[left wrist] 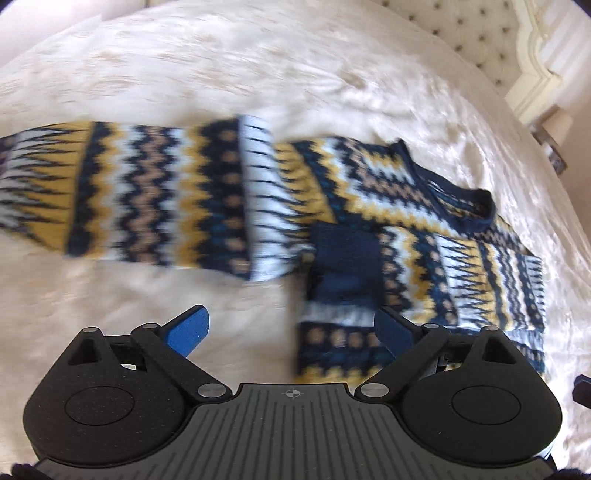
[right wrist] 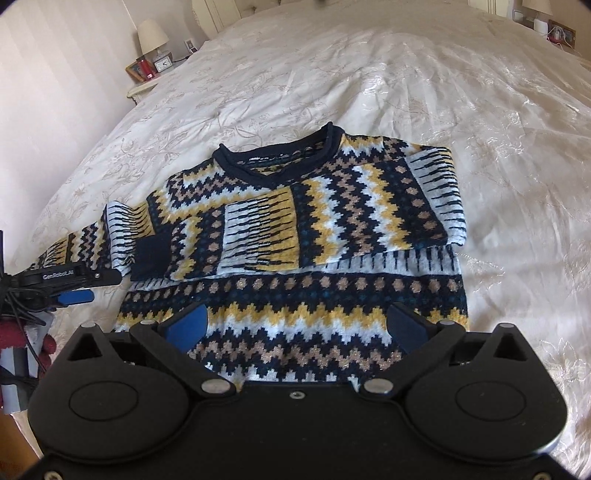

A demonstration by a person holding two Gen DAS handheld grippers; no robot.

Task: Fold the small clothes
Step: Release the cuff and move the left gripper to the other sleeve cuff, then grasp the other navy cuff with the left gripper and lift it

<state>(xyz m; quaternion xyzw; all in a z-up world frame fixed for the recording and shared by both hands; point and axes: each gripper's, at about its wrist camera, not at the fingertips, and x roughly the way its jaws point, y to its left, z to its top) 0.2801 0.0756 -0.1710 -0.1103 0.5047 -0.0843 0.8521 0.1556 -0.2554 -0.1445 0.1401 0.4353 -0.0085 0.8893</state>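
A knitted sweater (right wrist: 295, 236) with navy, yellow, tan and white zigzags lies flat on the white bedspread (right wrist: 406, 81), collar away from me. One sleeve is folded across its chest, with its navy cuff (right wrist: 151, 254) at the left. In the left wrist view the other sleeve (left wrist: 129, 192) stretches out to the left, blurred. My left gripper (left wrist: 291, 332) is open and empty, just before the sweater's edge; it also shows in the right wrist view (right wrist: 74, 288). My right gripper (right wrist: 295, 325) is open and empty above the sweater's hem.
A nightstand (right wrist: 142, 86) with a lamp (right wrist: 151, 37), a clock and a picture frame stands at the far left of the bed. A tufted headboard (left wrist: 461, 33) is at the back. A second lamp (right wrist: 535, 7) stands at the far right.
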